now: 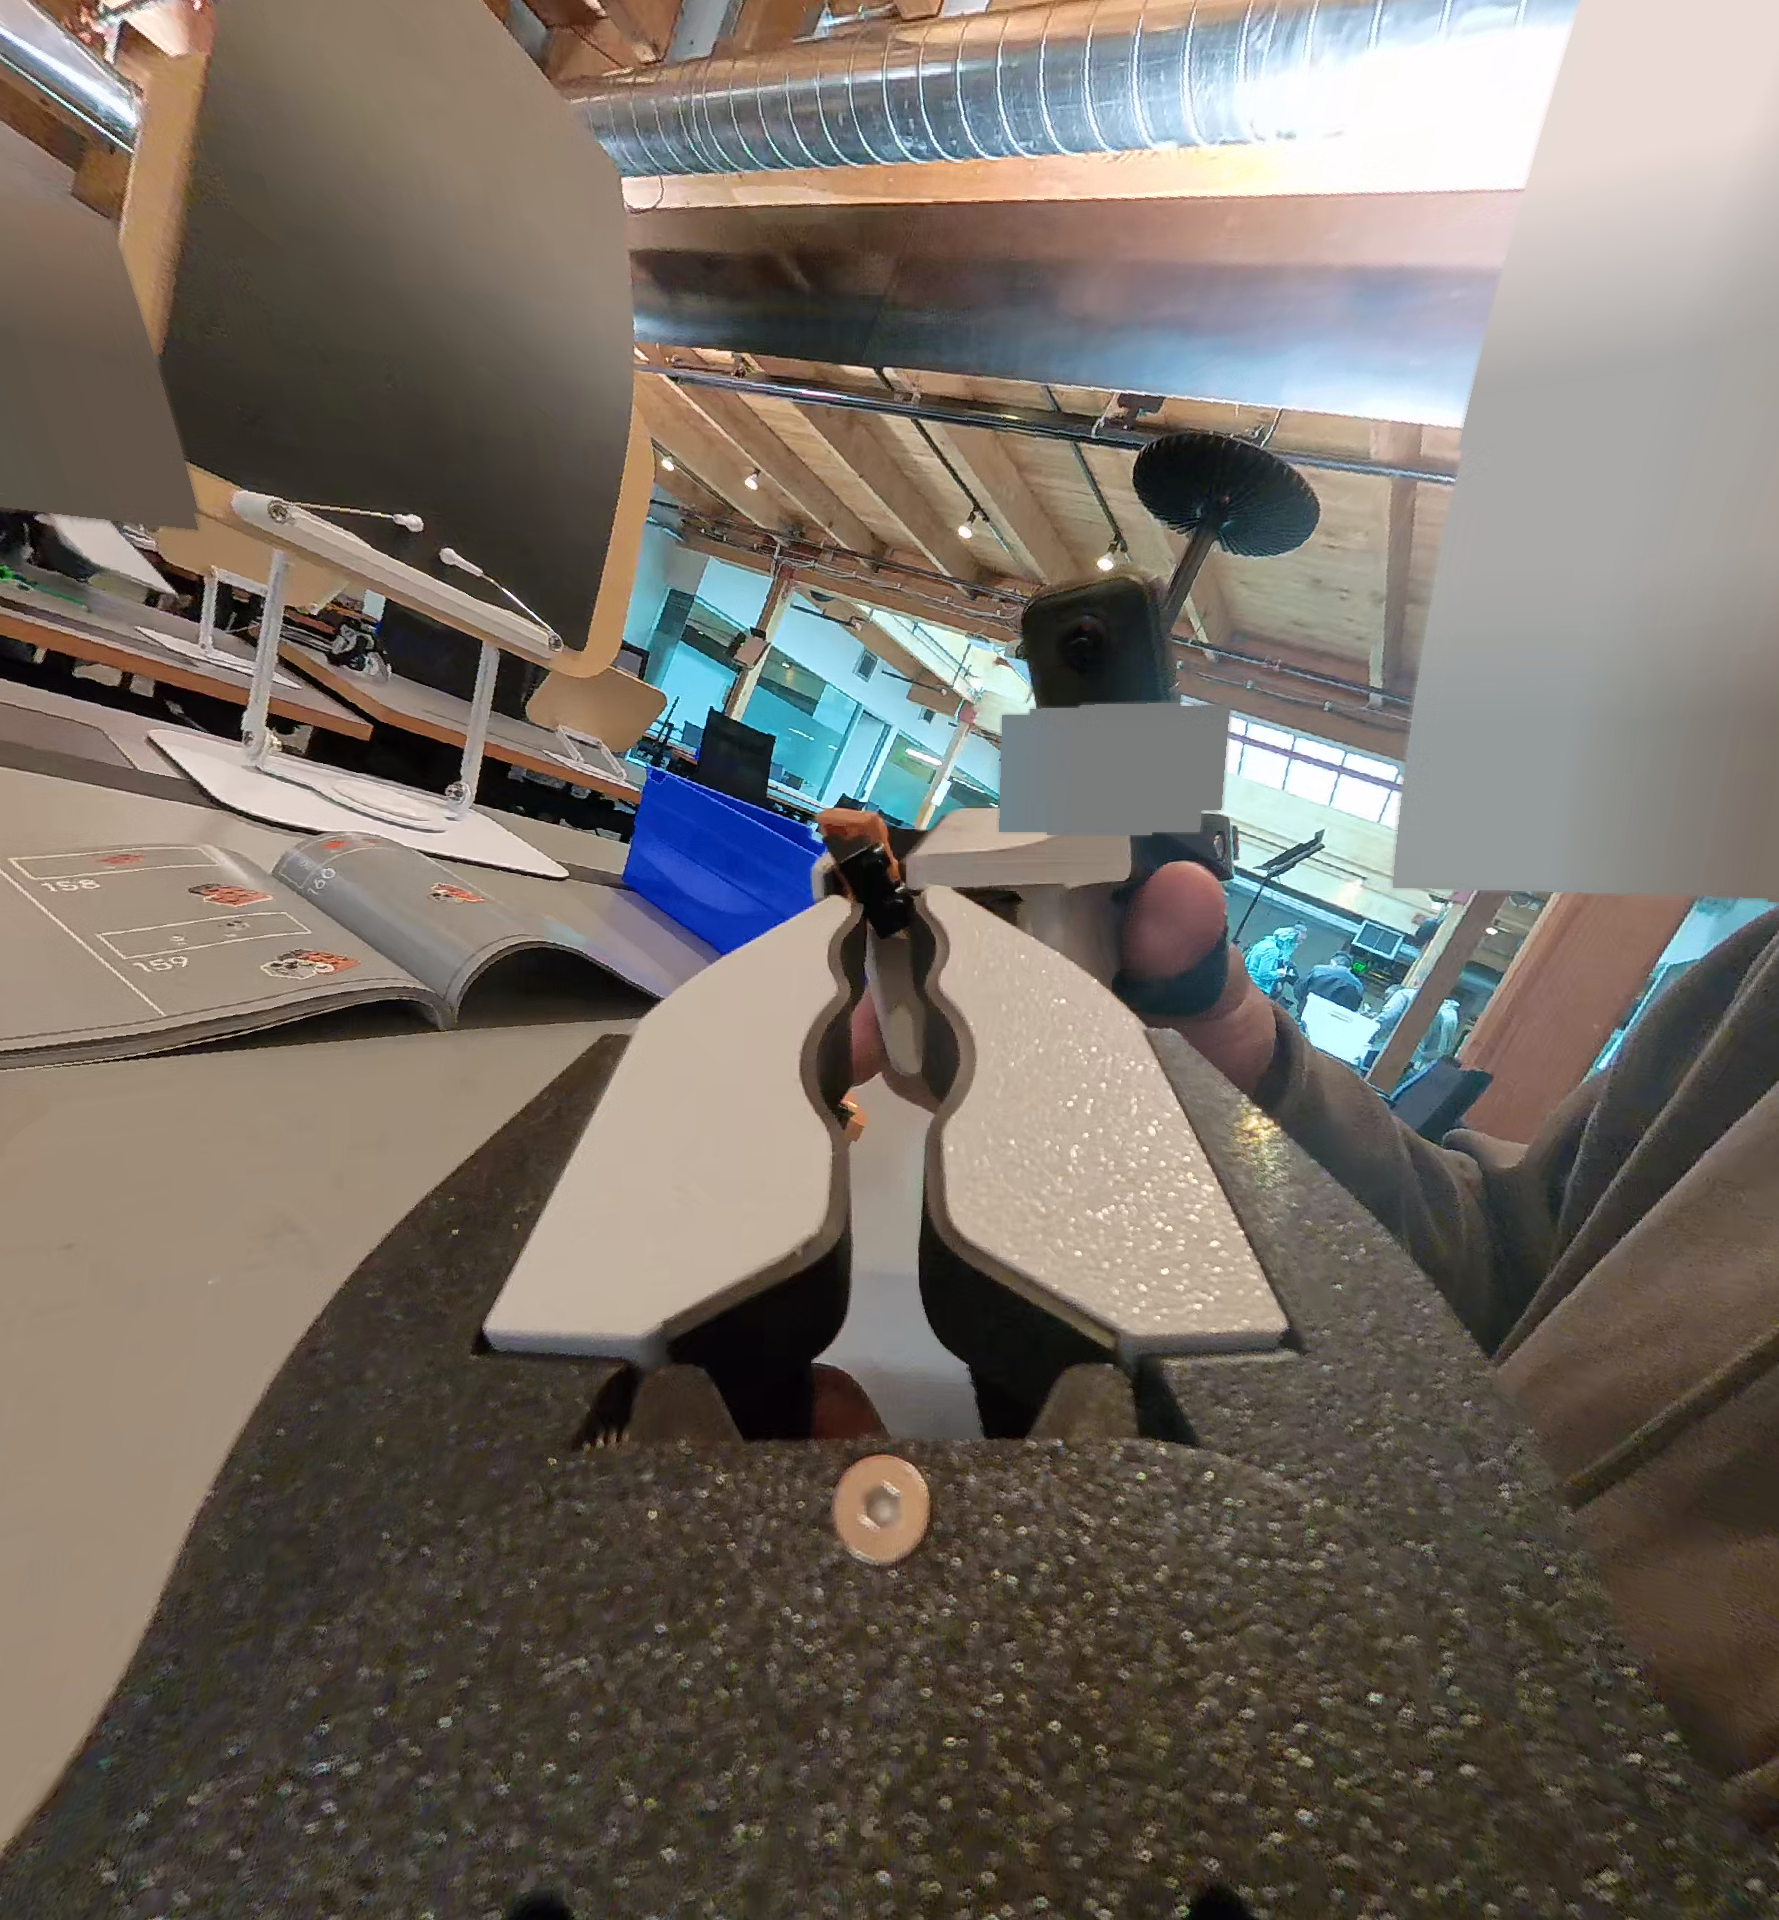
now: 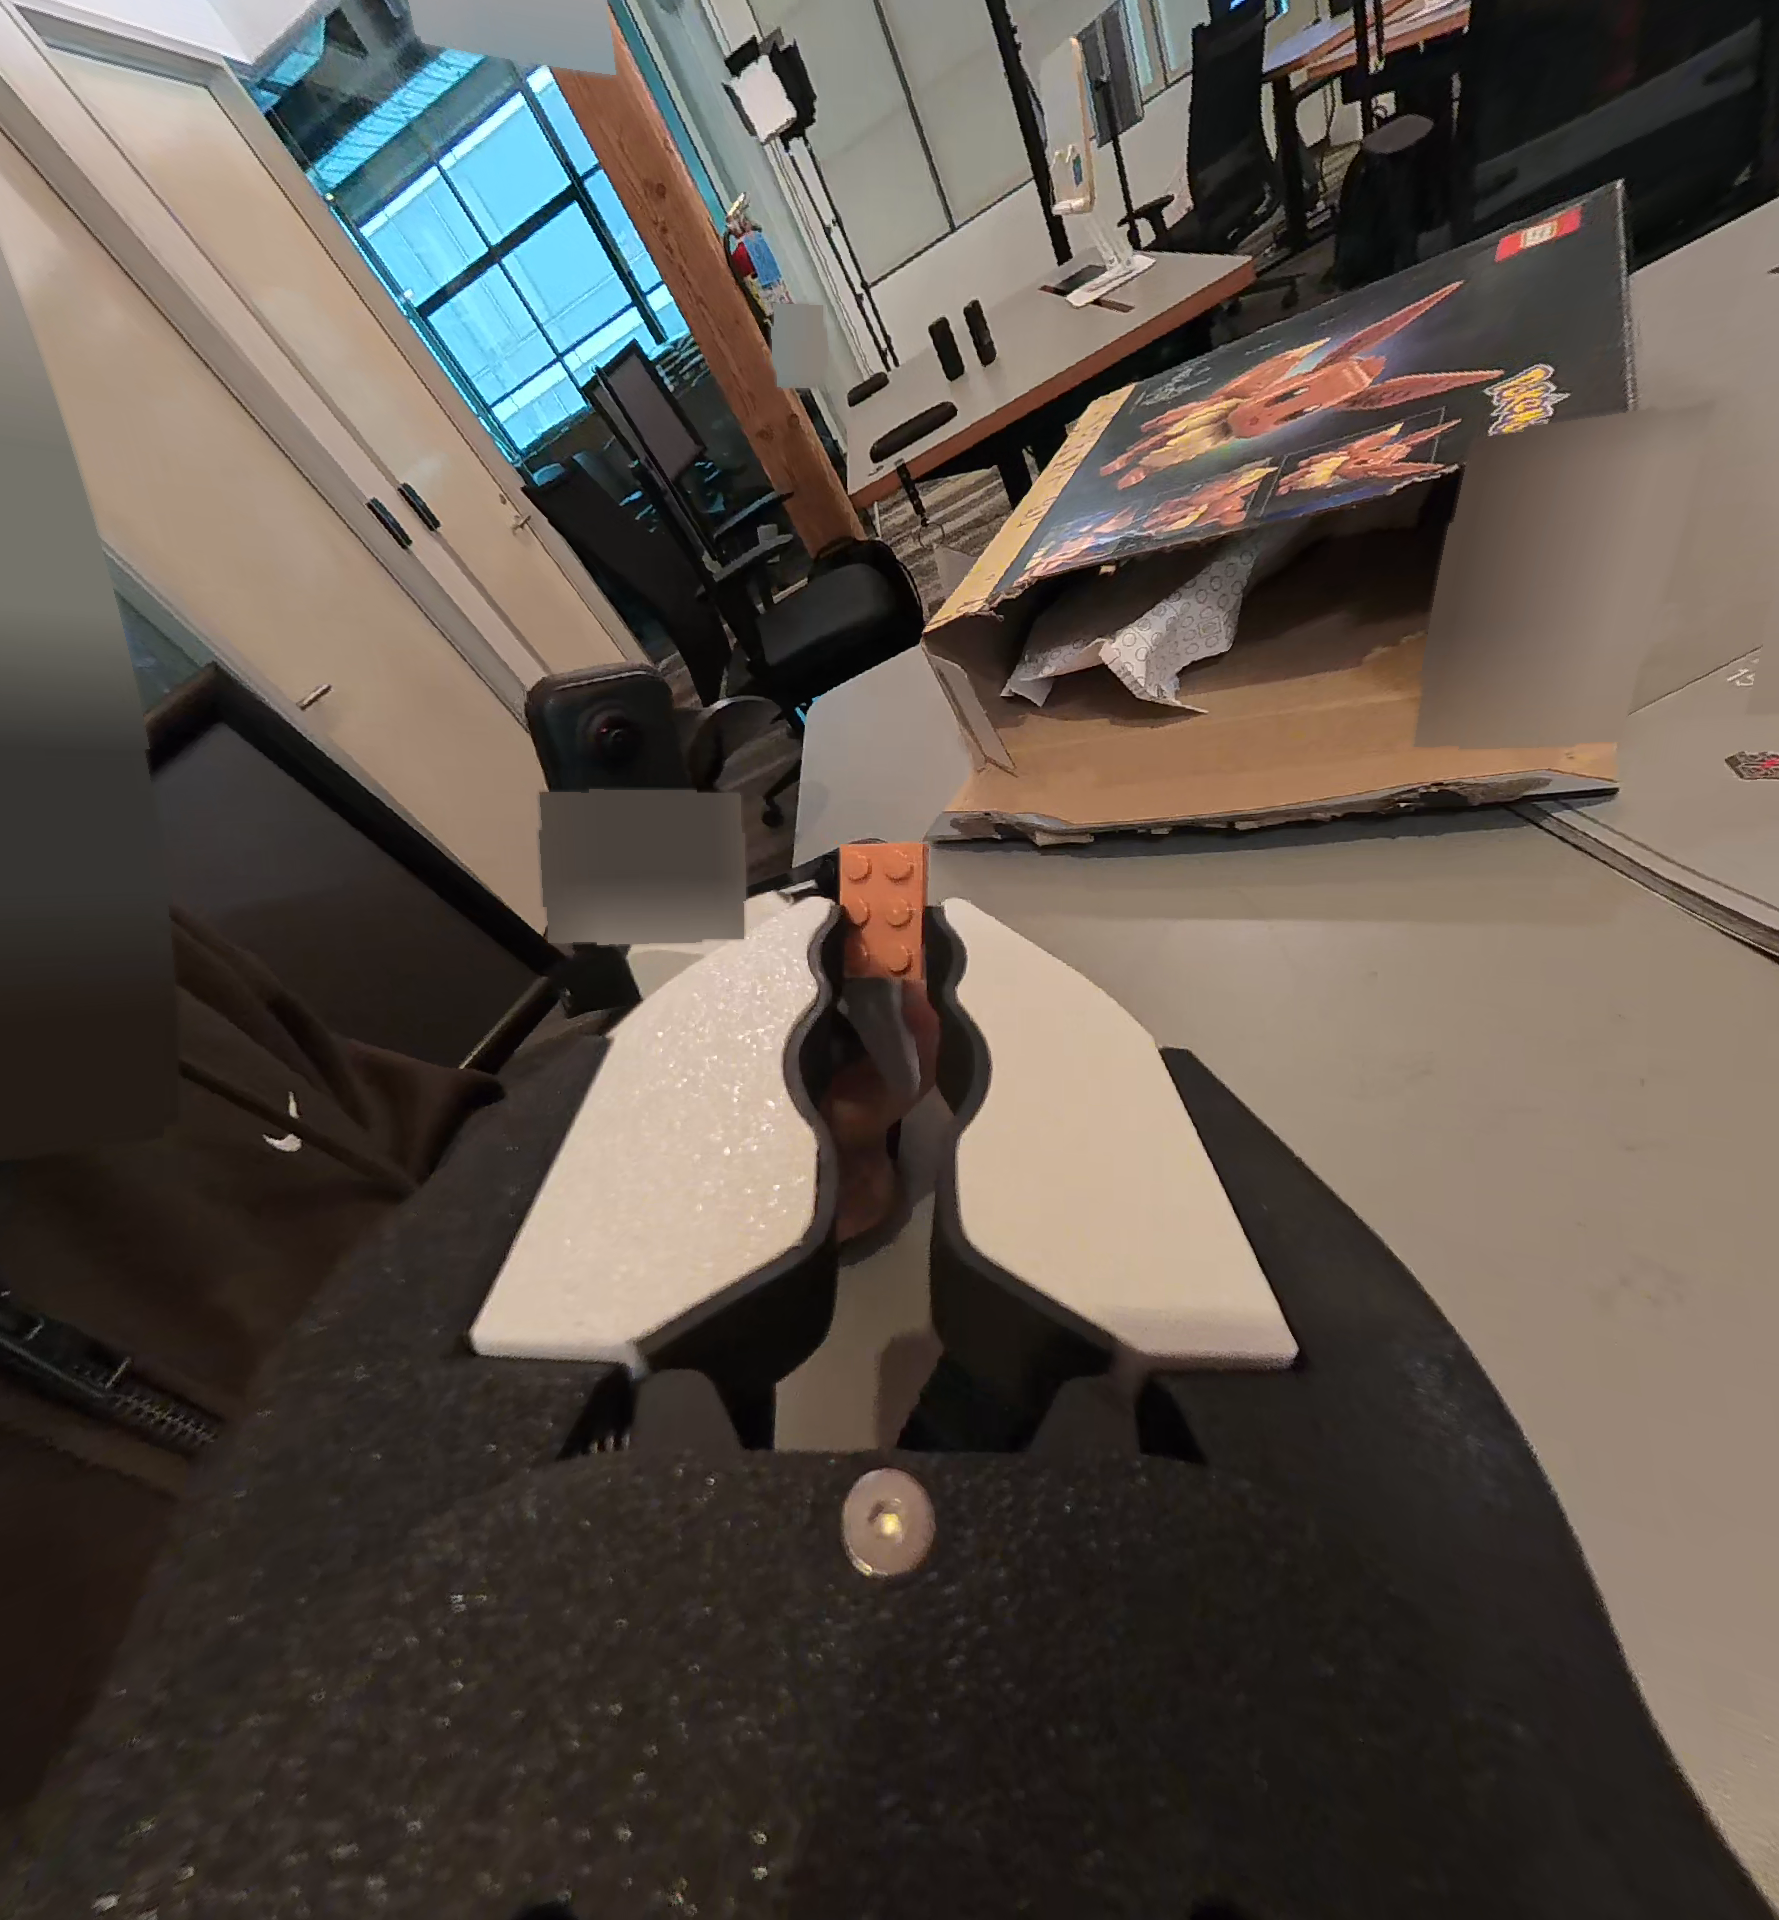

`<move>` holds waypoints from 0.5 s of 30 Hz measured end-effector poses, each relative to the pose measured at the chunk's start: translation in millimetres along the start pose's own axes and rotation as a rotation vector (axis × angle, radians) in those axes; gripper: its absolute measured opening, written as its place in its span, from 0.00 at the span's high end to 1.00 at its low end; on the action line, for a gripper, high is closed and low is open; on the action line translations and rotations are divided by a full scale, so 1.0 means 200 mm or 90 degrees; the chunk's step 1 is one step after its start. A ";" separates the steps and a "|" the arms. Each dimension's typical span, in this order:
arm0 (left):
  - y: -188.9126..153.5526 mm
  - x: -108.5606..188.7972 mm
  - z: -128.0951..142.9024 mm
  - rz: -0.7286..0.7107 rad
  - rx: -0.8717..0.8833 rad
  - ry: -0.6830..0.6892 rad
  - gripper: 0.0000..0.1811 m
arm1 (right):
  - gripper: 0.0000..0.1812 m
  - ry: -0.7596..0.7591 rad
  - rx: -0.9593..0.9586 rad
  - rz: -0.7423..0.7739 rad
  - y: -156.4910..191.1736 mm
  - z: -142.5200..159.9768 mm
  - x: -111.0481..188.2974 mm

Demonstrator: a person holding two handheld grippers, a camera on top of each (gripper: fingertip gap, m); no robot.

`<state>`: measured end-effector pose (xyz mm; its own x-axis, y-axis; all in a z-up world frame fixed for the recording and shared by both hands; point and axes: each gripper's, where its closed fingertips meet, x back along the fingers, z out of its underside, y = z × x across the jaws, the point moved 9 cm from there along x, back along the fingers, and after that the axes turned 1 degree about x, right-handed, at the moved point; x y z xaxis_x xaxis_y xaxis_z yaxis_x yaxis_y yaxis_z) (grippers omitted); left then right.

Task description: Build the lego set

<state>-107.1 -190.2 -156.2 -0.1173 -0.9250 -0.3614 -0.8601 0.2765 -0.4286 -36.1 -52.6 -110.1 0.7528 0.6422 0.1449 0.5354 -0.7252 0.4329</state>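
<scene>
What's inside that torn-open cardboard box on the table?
Inside the cardboard box lies a crumpled white paper bag on bare brown cardboard. The lid and blurred patches hide the rest.

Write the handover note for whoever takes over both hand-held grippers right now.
Left hand-held gripper: shut on a small black and orange piece, held above the table.
Right hand-held gripper: shut on an orange plate, studs toward its camera.
The two tips face each other closely; whether the parts are joined cannot be told.
Instruction booklet lies open on the grey table, the blue bin behind it; the opened box lies on the table.
Left to do: join these parts, then follow the booklet.
</scene>
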 end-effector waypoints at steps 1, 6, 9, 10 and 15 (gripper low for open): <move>0.00 0.00 0.00 -0.004 -0.004 0.002 0.96 | 0.92 0.002 0.006 0.006 0.00 0.00 0.00; -0.01 0.00 0.00 -0.017 -0.022 0.014 0.96 | 0.92 0.015 0.024 0.025 0.01 0.00 0.00; -0.01 -0.01 0.00 -0.017 -0.036 0.027 0.96 | 0.92 0.015 0.034 0.030 0.01 0.00 0.01; -0.01 -0.01 0.00 -0.016 -0.046 0.035 0.96 | 0.92 0.014 0.038 0.032 0.01 0.00 0.01; -0.03 -0.02 0.01 -0.020 -0.080 0.055 0.96 | 0.92 0.007 0.044 0.035 0.01 0.00 0.02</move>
<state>-101.1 -188.3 -154.5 -0.1275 -0.9533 -0.2740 -0.9186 0.2177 -0.3299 -32.1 -52.5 -108.4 0.7782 0.6027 0.1767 0.5183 -0.7751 0.3614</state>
